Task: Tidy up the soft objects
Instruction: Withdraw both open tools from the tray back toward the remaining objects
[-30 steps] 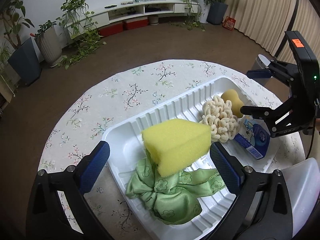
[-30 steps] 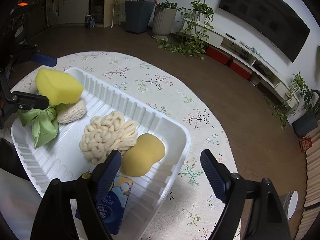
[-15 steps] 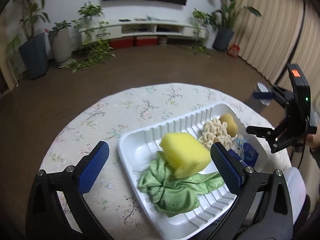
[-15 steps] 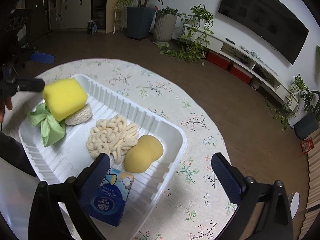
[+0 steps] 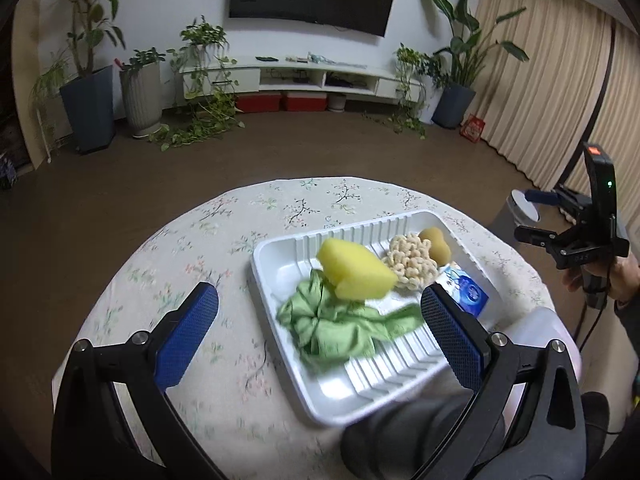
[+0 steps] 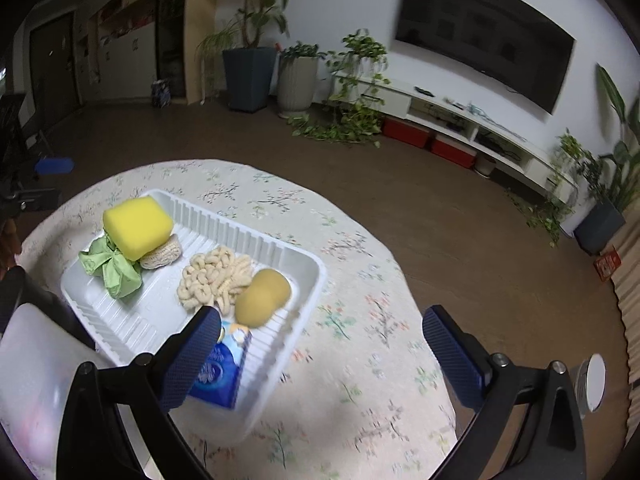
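Covering the round table, a floral-print cloth (image 5: 208, 240) carries a white ribbed plastic tray (image 5: 280, 252) that holds all the soft things: a crumpled green fabric bow (image 5: 332, 324) with a yellow foam sponge block (image 5: 356, 270) resting on it, a cream knotted rope bundle (image 5: 410, 260), a mustard gourd-shaped sponge (image 6: 262, 298) and a blue tissue packet (image 6: 218, 370). Both tools hang above the table with blue-padded jaws spread wide and nothing between them, the left gripper (image 5: 318, 334) over the tray's near edge, the right gripper (image 6: 320, 354) beside the tray's corner.

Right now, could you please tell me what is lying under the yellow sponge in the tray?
The yellow sponge rests on a green cloth and a small cream knitted pad; whatever lies beneath its middle is covered.
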`<state>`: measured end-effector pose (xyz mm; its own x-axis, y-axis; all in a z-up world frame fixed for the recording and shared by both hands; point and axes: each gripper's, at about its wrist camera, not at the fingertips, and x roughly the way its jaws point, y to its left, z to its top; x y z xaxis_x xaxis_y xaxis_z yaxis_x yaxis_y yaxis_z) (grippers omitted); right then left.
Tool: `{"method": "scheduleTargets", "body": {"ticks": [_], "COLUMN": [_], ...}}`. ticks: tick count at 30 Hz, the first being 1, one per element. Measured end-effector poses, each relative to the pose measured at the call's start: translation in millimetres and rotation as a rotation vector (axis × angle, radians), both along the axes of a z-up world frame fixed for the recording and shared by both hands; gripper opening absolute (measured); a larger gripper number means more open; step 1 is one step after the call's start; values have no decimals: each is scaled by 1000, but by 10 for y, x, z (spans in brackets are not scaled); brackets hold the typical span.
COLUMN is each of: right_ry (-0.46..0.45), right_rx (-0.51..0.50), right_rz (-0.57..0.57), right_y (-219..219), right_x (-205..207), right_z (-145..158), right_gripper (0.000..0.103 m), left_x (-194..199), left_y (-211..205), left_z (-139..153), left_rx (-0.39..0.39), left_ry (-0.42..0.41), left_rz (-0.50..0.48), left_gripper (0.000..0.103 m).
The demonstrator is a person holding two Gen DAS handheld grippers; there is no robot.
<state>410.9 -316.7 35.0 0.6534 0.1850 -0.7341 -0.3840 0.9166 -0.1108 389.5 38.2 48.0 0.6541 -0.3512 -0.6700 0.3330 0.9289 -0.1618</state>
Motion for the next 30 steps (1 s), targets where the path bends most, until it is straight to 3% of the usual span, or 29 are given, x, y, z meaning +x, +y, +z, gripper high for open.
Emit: {"method": "scheduleTargets", "body": {"ticks": [7,14,23,30], "right_ry": [-1,13,58,69], "right_rx": [93,193,247,242], "right_rz": [-70,-104,-39,14], "right_y": [-336,-440,1,434], "right_x": [-489,-1200,-2309,-2855], "right_z": [51,43,-263,-423], "right_gripper": [103,103,103,103], "left_x": [-597,-1401,-2290,-2608], "left_y": [240,249,-42,-280], "left_z": [32,-111,-418,-635], "left_rx": [-53,-42,-69,-95], "left_ry": [-29,-27,10,52], "left_rz": [73,108,90,66], "left_gripper": [103,103,103,103]}}
